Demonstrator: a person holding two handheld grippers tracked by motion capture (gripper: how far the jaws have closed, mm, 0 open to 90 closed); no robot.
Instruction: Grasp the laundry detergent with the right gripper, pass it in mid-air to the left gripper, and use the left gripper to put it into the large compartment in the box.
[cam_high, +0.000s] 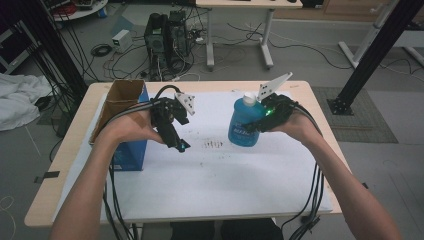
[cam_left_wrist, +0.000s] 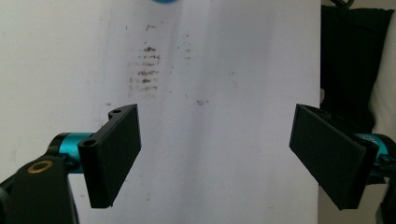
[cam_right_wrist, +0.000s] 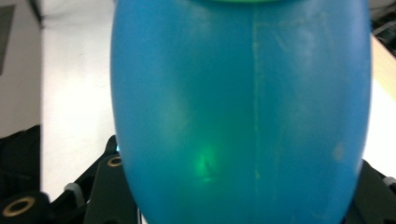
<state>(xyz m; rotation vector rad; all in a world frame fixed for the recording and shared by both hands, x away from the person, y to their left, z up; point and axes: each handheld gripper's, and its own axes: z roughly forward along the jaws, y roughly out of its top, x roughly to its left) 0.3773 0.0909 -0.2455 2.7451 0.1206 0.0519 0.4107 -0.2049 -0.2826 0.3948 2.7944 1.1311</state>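
A blue bottle (cam_high: 243, 122) with a white cap is held upright above the white sheet (cam_high: 210, 175), right of centre in the high view. My right gripper (cam_high: 260, 120) is shut on it from the right side; up close the bottle's blue body (cam_right_wrist: 238, 112) stands between its jaws. My left gripper (cam_high: 176, 131) hangs over the sheet to the left of the bottle, pointing down, with its jaws wide apart. Its two black pads (cam_left_wrist: 114, 154) frame bare white sheet (cam_left_wrist: 224, 140) and nothing lies between them.
A patch of brown stains (cam_high: 214, 144) marks the sheet between the two grippers, the same stains (cam_left_wrist: 145, 70) lying ahead of the left jaws. An open blue cardboard box (cam_high: 122, 120) stands at the table's left edge. Cables trail off the near edge.
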